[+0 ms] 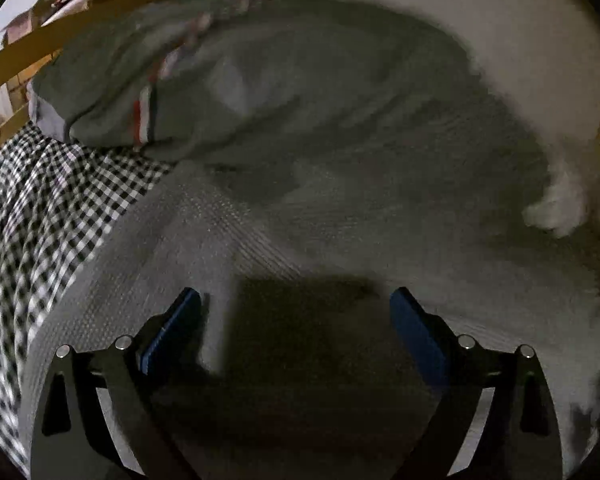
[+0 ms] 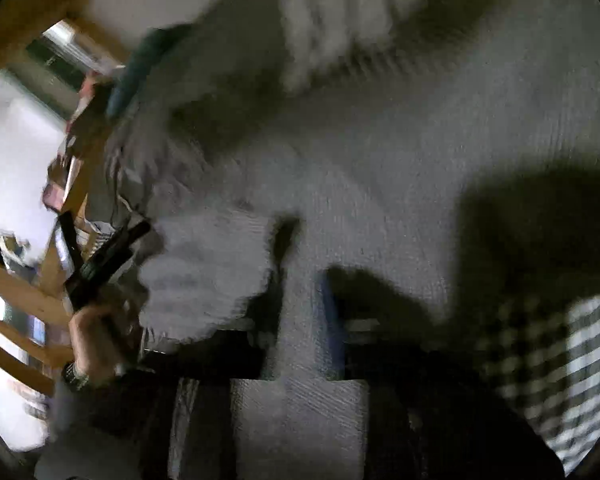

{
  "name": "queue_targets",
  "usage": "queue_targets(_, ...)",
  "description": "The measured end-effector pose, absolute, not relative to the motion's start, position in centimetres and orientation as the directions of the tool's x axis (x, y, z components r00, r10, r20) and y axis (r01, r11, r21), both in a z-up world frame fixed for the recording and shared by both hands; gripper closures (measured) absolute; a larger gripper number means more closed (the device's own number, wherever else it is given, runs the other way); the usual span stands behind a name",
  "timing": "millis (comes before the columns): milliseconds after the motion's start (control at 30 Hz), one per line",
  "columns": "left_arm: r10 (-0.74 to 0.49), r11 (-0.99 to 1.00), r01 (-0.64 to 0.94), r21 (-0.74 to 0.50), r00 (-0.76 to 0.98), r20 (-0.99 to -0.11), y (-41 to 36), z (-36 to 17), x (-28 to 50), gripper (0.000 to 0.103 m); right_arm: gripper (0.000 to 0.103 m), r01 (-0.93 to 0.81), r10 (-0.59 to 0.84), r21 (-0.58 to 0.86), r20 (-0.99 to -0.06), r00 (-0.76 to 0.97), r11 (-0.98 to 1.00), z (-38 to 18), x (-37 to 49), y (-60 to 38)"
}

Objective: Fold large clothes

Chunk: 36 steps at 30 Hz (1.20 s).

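Observation:
A large grey knitted garment [image 1: 340, 200] lies spread over the surface and fills most of the left wrist view. My left gripper [image 1: 296, 304] is open just above it, blue pads [image 1: 416, 328] wide apart, nothing between them. In the right wrist view, which is blurred, my right gripper [image 2: 304, 320] is shut on a fold of the same grey garment [image 2: 380, 160]; the cloth runs between the jaws and hides most of them. A ribbed cuff [image 2: 204, 280] hangs at the left. The other hand-held gripper [image 2: 104, 256] shows at the far left.
A black-and-white checked cloth [image 1: 48, 220] lies at the left and shows in the right wrist view [image 2: 540, 360]. A grey garment with striped trim [image 1: 140, 92] is heaped at the back. A wooden rail [image 1: 20, 60] runs behind it.

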<state>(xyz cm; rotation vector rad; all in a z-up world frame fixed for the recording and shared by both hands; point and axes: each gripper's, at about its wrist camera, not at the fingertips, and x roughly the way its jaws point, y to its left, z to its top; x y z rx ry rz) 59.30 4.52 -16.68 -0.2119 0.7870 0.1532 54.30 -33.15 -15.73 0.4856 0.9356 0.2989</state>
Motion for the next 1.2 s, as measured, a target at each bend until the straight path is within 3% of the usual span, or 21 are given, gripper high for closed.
queue_targets(33, 0.070, 0.968, -0.216, -0.125, 0.717, -0.694, 4.1, -16.2, 58.3, 0.009, 0.017, -0.064, 0.427, 0.487, -0.685, 0.590, 0.871, -14.7, 54.2, -32.0)
queue_targets(67, 0.090, 0.976, -0.202, -0.086, 0.727, -0.681, 3.1, -16.3, 56.9, 0.009, 0.014, -0.109, 0.411, 0.445, -0.672, 0.615, 0.889, -13.7, 54.1, -30.4)
queue_targets(167, 0.134, 0.986, -0.159, 0.043, 0.622, -0.771, 1.3, -19.9, 58.1, 0.008, 0.014, -0.181, 0.333, 0.282, -0.732, 0.594, 0.942, -13.9, 56.4, -23.7)
queue_targets(267, 0.113, 0.987, -0.162, 0.020, 0.589, -0.800, 1.9, -20.5, 59.2, 0.005, 0.020, -0.180, 0.210, 0.136, -0.836, 0.507, 0.974, -17.9, 58.5, -19.8)
queue_targets(367, 0.120, 0.987, -0.158, 0.030, 0.601, -0.790, 1.8, -20.9, 59.2, 0.005, 0.012, -0.183, 0.118, 0.017, -0.824, 0.555, 0.983, -19.8, 58.5, -18.3)
queue_targets(600, 0.126, 0.986, -0.164, 0.029, 0.618, -0.776, 2.1, -20.7, 58.8, 0.005, 0.011, -0.194, 0.188, 0.093, -0.806, 0.561, 0.977, -18.3, 57.5, -20.3)
queue_targets(733, 0.062, 0.995, -0.101, -0.010, 0.684, -0.727, 0.5, -18.0, 57.2, 0.005, 0.011, -0.135, 0.226, 0.181, -0.782, 0.581, 0.974, -15.6, 55.8, -22.5)
queue_targets(1033, -0.313, 0.950, 0.235, -0.207, 0.697, -0.645, -10.2, -13.3, 54.2, 0.005, 0.011, -0.074, 0.241, 0.261, -0.702, 0.670, 0.963, -8.0, 50.7, -29.9)
queue_targets(1200, -0.428, 0.896, 0.395, -0.202, 0.651, -0.627, -18.9, -12.8, 53.1, 0.005, 0.006, 0.031, 0.173, 0.292, -0.648, 0.741, 0.956, -2.8, 47.3, -38.1)
